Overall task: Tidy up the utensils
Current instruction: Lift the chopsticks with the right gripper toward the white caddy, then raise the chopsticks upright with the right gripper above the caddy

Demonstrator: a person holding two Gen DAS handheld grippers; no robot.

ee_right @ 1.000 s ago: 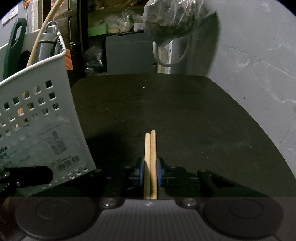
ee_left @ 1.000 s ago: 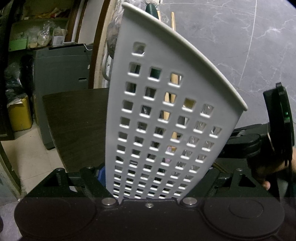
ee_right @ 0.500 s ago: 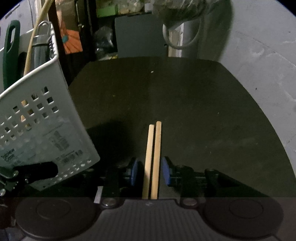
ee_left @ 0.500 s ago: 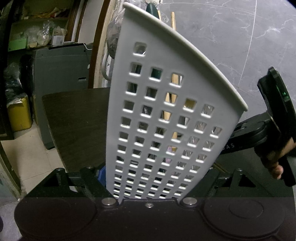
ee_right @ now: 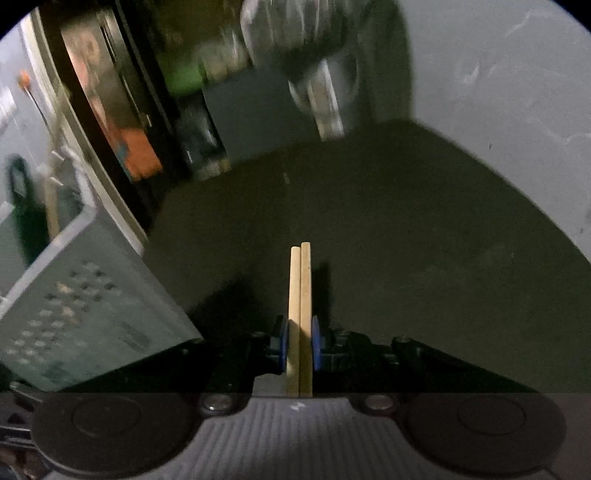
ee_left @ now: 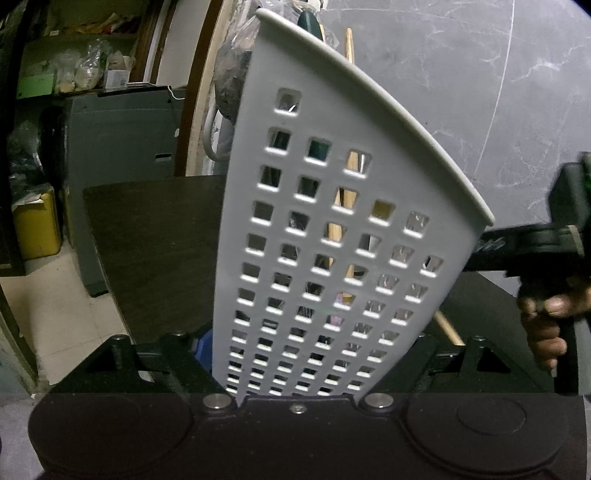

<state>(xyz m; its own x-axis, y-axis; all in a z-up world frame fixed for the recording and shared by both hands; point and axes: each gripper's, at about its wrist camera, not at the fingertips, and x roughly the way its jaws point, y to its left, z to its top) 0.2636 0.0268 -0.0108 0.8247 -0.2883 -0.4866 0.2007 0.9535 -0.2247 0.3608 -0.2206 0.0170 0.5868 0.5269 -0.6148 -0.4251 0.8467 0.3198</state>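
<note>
A person works at a dark tabletop (ee_right: 406, 229) with a handheld gripper in each hand.

The left gripper (ee_left: 299, 363) clasps a pale grey plastic utensil basket (ee_left: 332, 236) by its lower part; the perforated wall rises straight up from between the jaws and leans a little toward the right. Through the square holes, and above the rim, a dark green handle (ee_left: 310, 24) and a light wooden stick (ee_left: 349, 42) show inside the basket. Beyond the left jaw the dark tabletop runs on toward a grey cabinet (ee_left: 122, 147) and a yellow container (ee_left: 37, 225) on the floor.

The right gripper (ee_right: 300, 345) has just been closing, and its blue pads (ee_right: 283, 343) now pinch a pair of light wooden chopsticks (ee_right: 301, 295). The two sticks lie side by side, touching, and jut straight forward from between the jaws, above the tabletop. To the left of these jaws stands the same basket, blurred in this view, tilted, with the green handle poking out of the top.

From the left gripper's side, the right hand (ee_left: 546, 317) is seen at the far right edge, fingers curled round its black tool, and one chopstick end shows just beside the basket's lower right edge.
</note>
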